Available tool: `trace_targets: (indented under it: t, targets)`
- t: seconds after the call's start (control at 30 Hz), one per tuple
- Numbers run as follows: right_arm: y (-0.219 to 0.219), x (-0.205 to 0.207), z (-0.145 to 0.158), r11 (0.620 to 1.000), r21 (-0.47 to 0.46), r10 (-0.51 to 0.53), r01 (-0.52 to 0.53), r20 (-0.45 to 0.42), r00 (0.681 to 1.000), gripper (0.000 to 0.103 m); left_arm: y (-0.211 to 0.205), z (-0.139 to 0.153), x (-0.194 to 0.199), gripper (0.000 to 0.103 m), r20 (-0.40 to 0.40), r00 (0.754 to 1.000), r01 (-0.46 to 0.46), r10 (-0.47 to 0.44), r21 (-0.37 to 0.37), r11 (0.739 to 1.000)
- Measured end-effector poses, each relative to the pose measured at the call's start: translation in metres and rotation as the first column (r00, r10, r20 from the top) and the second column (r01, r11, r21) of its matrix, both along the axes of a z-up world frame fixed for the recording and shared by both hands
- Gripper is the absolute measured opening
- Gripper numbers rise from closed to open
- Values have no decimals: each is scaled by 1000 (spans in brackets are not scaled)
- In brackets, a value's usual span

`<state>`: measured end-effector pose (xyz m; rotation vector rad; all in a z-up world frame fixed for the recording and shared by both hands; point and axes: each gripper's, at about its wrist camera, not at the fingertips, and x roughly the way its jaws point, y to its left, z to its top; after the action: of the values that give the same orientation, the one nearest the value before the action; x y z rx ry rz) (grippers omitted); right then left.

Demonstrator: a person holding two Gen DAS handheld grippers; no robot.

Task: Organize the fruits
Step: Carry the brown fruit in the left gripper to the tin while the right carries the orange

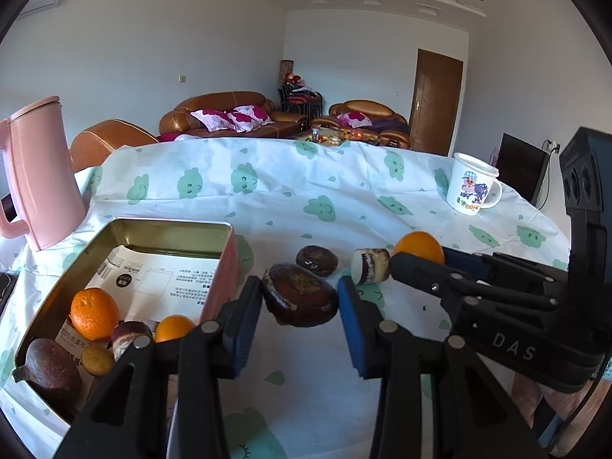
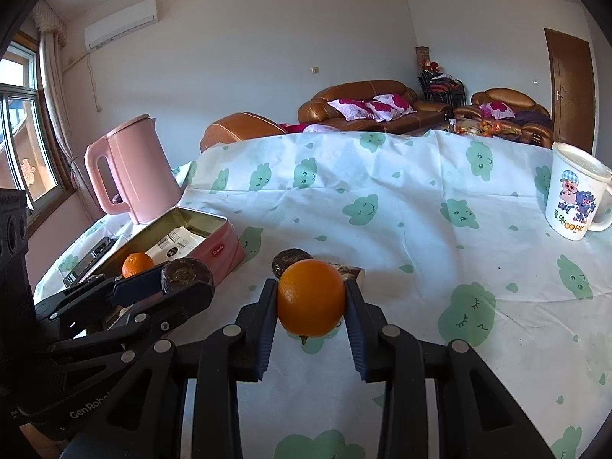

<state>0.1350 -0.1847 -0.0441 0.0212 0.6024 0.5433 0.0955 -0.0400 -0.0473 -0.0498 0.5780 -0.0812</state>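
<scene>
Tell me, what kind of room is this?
Most likely a home living room: brown leather sofas with flowered cushions at the back, an air conditioner on the wall, and a table under a cloud-print cloth.

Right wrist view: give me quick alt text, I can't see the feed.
The right gripper clamps an orange just above the cloud-print tablecloth. To its left, the left gripper holds a dark fruit near a pink tin.
</scene>
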Motion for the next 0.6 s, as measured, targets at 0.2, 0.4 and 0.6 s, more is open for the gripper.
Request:
trace_targets:
  t: [0.2, 0.4, 0.6]
  targets:
    - [0, -10, 6, 1000, 6, 4, -4, 65, 998, 36, -1, 3, -5, 42, 32, 999, -9, 8, 14, 1000]
    - [-1, -18, 10, 1000, 9, 6, -7, 117, 993, 36, -3, 6, -10, 42, 61, 998, -13, 11, 30, 999]
    - [-3, -24, 12, 1000, 17, 4, -7, 153, 988, 36, -3, 8, -14, 42, 85, 996, -21, 19, 31, 999]
